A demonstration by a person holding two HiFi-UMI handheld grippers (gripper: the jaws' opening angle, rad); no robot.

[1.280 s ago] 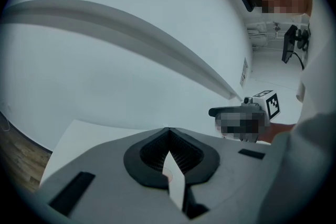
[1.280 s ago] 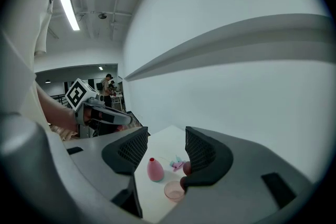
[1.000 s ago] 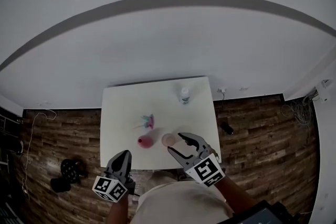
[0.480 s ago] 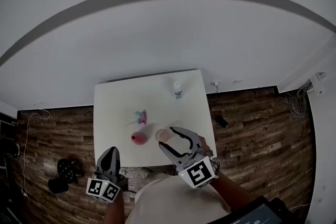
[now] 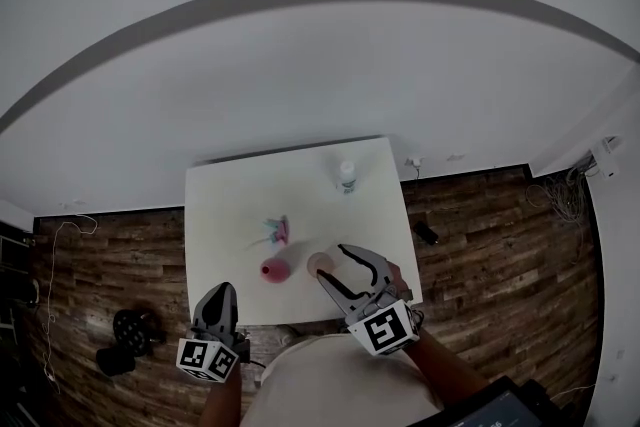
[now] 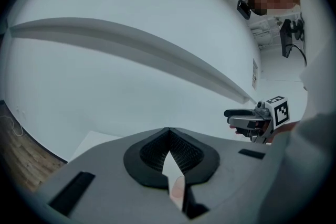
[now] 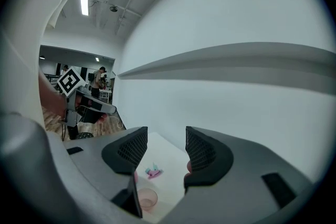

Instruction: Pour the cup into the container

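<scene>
Though the bottle [image 5: 347,177] seems labelled — unreadable.

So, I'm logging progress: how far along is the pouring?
Done: nothing visible; the pink cup and translucent container both sit on the table, side by side. In hand: the right hand-held gripper hovers open beside the container, nothing between its jaws; the left hand-held gripper is shut, off the table's near edge. Left: grasp the cup, lift, pour.

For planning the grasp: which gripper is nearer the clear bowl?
Right. The right gripper, open, is close beside the clear bowl; the left gripper, shut, is at the table edge.
</scene>
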